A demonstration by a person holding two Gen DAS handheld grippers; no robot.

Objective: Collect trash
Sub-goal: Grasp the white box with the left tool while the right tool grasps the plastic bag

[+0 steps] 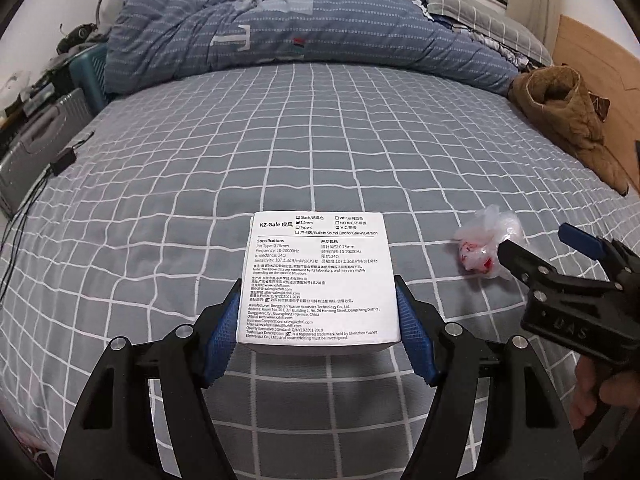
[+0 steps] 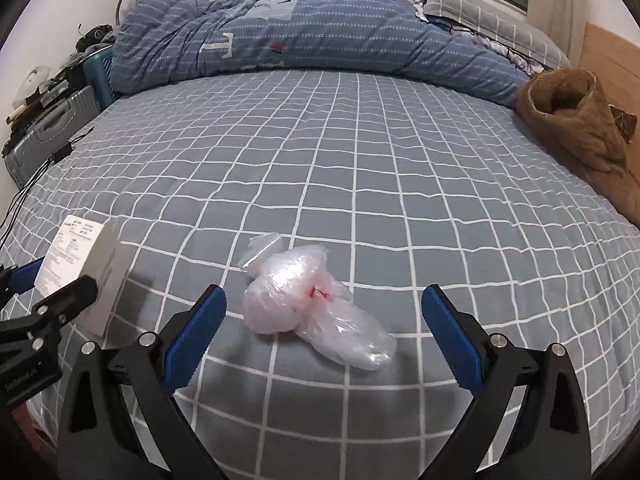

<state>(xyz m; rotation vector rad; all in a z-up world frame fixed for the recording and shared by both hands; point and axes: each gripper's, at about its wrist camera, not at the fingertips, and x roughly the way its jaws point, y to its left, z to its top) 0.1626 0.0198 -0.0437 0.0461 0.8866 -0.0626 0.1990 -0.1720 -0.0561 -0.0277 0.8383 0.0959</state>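
Observation:
My left gripper is shut on a white printed earphone box, its blue pads pressed on both sides, just above the grey checked bed. The box also shows at the left of the right wrist view. A crumpled clear plastic bag with red marks lies on the bed between the fingers of my open right gripper, which does not touch it. In the left wrist view the bag lies to the right, with my right gripper at it.
A rolled blue quilt and pillows lie along the far side of the bed. A brown jacket lies at the right edge. A black cable and small device lie at the left edge, beside a grey suitcase.

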